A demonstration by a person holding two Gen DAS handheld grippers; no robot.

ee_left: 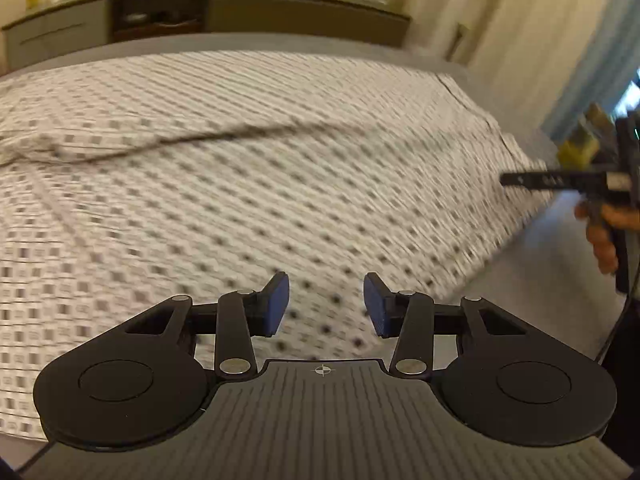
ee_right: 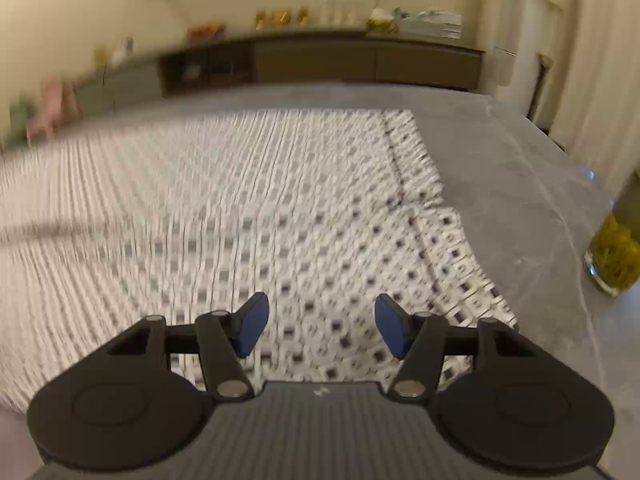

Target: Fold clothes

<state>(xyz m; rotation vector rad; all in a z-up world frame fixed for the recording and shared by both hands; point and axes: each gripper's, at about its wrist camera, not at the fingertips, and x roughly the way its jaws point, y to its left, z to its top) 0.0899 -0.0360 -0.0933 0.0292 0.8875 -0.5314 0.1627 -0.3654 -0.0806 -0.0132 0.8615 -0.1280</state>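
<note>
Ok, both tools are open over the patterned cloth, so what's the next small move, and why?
Probably lower the right tool to the patterned cloth's near right edge and pinch it. Both tools are open and empty, the left tool hovers over mid-cloth with no edge under it, and the cloth lies spread on the grey table, with only one long crease. The frames are motion-blurred, so steady first.

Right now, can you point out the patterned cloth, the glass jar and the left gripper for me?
patterned cloth (ee_right: 280, 208): right wrist view, on its flat middle.
glass jar (ee_right: 614, 256): right wrist view, on its yellow-filled lower body.
left gripper (ee_left: 325, 304): left wrist view, midway between its open blue-padded fingertips.
</note>
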